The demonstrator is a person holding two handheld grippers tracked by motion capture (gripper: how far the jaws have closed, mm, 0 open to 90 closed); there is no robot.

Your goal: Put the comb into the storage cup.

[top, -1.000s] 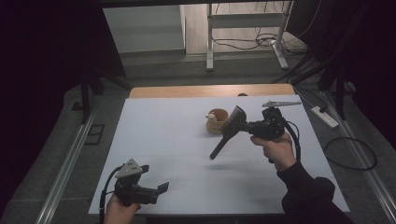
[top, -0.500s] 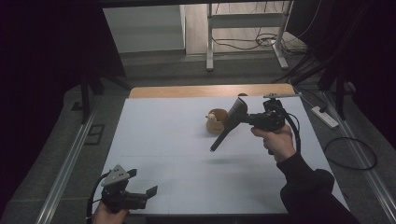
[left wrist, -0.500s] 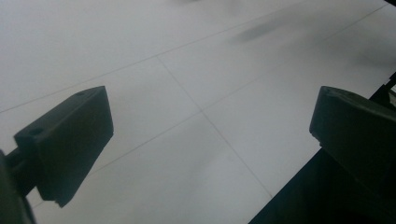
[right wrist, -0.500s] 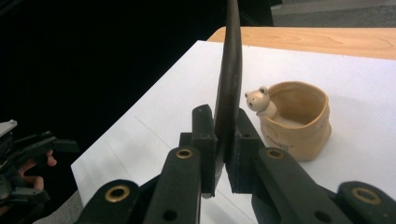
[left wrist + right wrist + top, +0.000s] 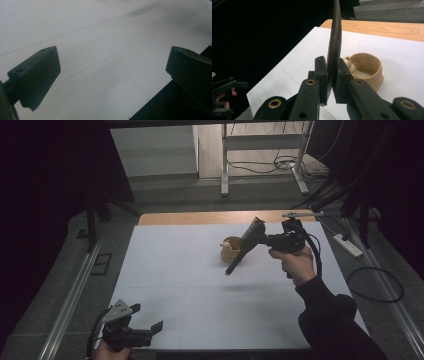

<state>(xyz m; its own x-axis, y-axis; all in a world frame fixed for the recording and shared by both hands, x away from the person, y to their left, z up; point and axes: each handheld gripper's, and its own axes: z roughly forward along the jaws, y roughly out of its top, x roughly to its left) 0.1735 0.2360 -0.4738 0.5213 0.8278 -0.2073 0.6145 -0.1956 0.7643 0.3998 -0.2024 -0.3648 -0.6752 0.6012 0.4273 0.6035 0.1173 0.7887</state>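
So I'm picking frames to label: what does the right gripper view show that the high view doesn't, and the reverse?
Right gripper view alone: the right gripper jaws pressed flat on the thin black spatula, and a small pale bead at the tan bowl rim. High view alone: the spatula's full length slanting down toward the white table, and the floor cables beyond. Both share the bowl, the spatula and the left gripper at the near table edge.

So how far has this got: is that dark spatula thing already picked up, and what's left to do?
Picked up, yes: the right hand-held gripper is clamped on a flat dark utensil, held in the air above the white table beside a small tan bowl. The left hand-held gripper is open, holding nothing, near the table's front edge. Whatever involves the bowl seems not yet done.
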